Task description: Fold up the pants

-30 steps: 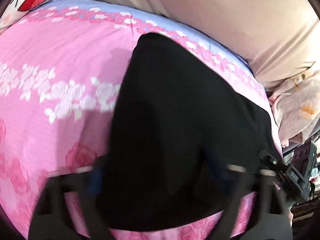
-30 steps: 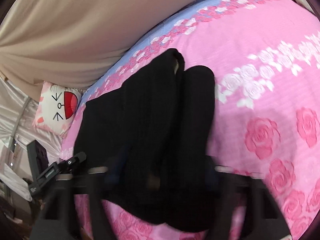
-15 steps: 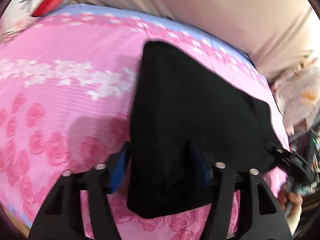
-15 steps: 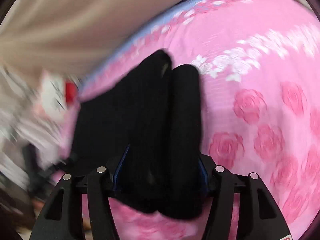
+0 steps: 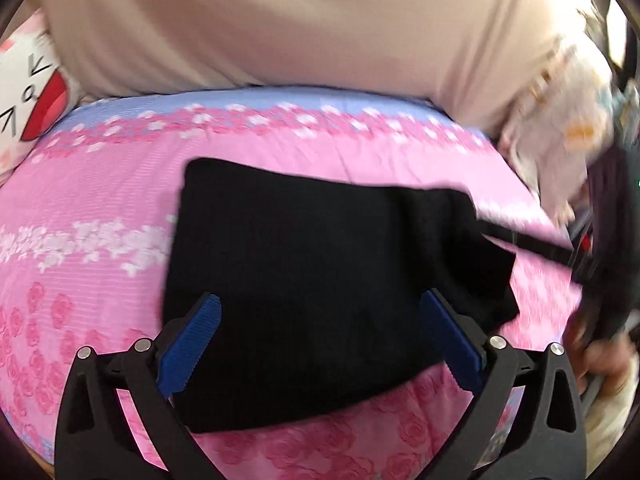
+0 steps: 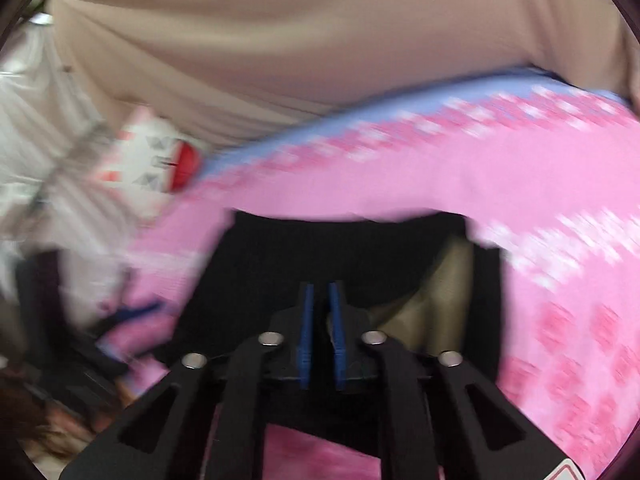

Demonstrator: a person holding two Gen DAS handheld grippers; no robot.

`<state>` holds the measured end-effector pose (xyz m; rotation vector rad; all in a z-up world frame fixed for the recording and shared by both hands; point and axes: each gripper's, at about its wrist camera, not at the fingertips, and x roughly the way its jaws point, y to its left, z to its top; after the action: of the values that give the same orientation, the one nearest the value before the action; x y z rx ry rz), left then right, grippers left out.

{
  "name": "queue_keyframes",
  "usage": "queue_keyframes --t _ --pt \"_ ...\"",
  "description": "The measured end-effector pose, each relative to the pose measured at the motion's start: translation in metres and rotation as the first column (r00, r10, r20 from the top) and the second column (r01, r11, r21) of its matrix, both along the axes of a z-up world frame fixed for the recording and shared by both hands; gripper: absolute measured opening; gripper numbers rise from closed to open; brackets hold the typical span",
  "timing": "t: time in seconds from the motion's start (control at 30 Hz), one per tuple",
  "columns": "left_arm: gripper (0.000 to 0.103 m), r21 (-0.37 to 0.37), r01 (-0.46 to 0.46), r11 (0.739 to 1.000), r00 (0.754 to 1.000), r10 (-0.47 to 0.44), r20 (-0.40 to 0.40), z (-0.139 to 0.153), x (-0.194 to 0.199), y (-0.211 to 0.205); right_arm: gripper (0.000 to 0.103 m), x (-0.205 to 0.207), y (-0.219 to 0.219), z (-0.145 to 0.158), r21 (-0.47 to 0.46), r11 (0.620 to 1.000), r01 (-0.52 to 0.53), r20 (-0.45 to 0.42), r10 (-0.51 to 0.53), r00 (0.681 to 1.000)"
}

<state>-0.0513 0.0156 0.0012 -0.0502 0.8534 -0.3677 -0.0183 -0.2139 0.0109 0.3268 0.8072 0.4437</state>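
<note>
The black pants are laid on the bed, over its pink rose-printed sheet, already gathered into a compact, roughly rectangular bundle in the middle of the mattress, with a beige curtain hung behind and a cartoon-faced pillow at the bed's far corner. The left gripper is held above the near edge of the bundle; its fingers have just been opened and are spread wide, the blue pads being clear of the cloth, so nothing is gripped on that side and the fabric seen between them is simply lying below. The right gripper has just been closed, and its blue fingers are drawn almost together; a dark strip is seen in the narrow gap, but because of blur it cannot be told whether a fold of the pants is pinched there or the jaws are merely shut in front of them. From the right wrist view a paler lining is exposed at one end of the bundle, which suggests that end is the waistband, laid open. The fold appears largely done; the wide left fingers are judged to be held free so that the bundle is not dragged out of shape.
</note>
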Motion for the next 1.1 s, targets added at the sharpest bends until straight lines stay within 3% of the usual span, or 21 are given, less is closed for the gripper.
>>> queue_keyframes --t 0.03,0.1,0.2,0.23,0.27,0.33,0.37,0.43,0.5,0.53,0.67,0.77,0.8,0.83,0.93,1.0,1.1 --pt "0.098 0.002 0.024 1.0 1.0 -0.024 -0.004 -0.002 -0.002 -0.006 0.004 0.006 0.009 0.006 0.036 0.997 -0.063 0.008 0.063 0.998" --pt "0.098 -0.012 0.082 0.997 0.996 -0.083 -0.013 -0.004 -0.007 -0.018 0.004 0.014 0.017 0.008 0.036 0.995 -0.088 0.005 0.088 0.996" --pt "0.098 0.028 0.149 0.988 0.989 -0.149 -0.003 -0.006 -0.016 -0.035 0.012 0.021 -0.001 0.011 0.039 0.999 0.011 -0.003 -0.011 1.0" --pt "0.098 0.044 0.158 0.986 0.987 -0.158 0.006 -0.007 -0.019 -0.037 0.02 0.018 -0.013 0.01 0.051 0.998 0.046 -0.003 -0.046 0.999" --pt "0.098 0.061 0.174 0.983 0.985 -0.175 0.014 -0.009 -0.023 -0.04 0.036 0.014 -0.033 0.009 0.049 0.994 0.099 -0.005 -0.099 0.995" --pt "0.098 0.068 0.192 0.979 0.981 -0.193 0.012 -0.014 -0.025 -0.044 0.056 0.008 -0.06 -0.001 0.004 0.986 0.167 -0.051 -0.167 0.985" --pt "0.098 0.066 0.21 0.975 0.977 -0.211 0.006 -0.016 -0.025 -0.048 0.057 0.005 -0.069 -0.011 -0.014 0.983 0.184 -0.105 -0.185 0.977" --pt "0.098 0.07 0.248 0.966 0.969 -0.248 -0.003 -0.019 -0.022 -0.061 0.057 0.002 -0.074 -0.029 0.009 0.984 0.177 -0.189 -0.172 0.967" --pt "0.098 0.102 0.303 0.947 0.952 -0.306 0.011 -0.019 -0.027 -0.076 0.033 -0.004 -0.066 -0.035 0.021 0.991 0.132 -0.191 -0.125 0.974" --pt "0.098 0.123 0.323 0.938 0.944 -0.328 0.025 -0.018 -0.03 -0.083 0.007 -0.006 -0.059 -0.033 0.006 0.994 0.106 -0.179 -0.103 0.978" --pt "0.098 0.224 0.351 0.909 0.92 -0.38 0.1 -0.017 -0.033 -0.108 0.006 0.007 -0.028 -0.002 0.044 0.999 -0.02 -0.097 0.024 0.995" --pt "0.097 0.2 0.351 0.915 0.917 -0.379 0.123 -0.018 -0.017 -0.115 0.006 0.027 0.0 0.021 0.125 0.98 -0.157 -0.054 0.165 0.985" --pt "0.081 0.174 0.348 0.921 0.92 -0.372 0.127 -0.017 -0.011 -0.114 0.009 0.033 0.007 0.024 0.158 0.966 -0.205 -0.051 0.215 0.975" --pt "0.049 0.129 0.343 0.931 0.926 -0.358 0.122 -0.017 0.001 -0.109 0.012 0.037 0.01 0.028 0.174 0.957 -0.233 -0.053 0.245 0.968" --pt "0.012 0.056 0.298 0.953 0.952 -0.301 0.055 -0.022 0.032 -0.092 0.024 0.048 0.002 0.027 0.119 0.977 -0.179 -0.074 0.189 0.979" --pt "0.009 -0.03 0.251 0.968 0.968 -0.251 0.014 -0.024 0.053 -0.068 0.028 0.042 -0.021 0.022 0.125 0.987 -0.104 -0.082 0.115 0.99" --pt "0.008 -0.056 0.206 0.977 0.978 -0.206 0.01 -0.022 0.065 -0.047 0.028 0.022 -0.048 0.013 0.047 0.999 -0.018 -0.082 0.022 0.996"
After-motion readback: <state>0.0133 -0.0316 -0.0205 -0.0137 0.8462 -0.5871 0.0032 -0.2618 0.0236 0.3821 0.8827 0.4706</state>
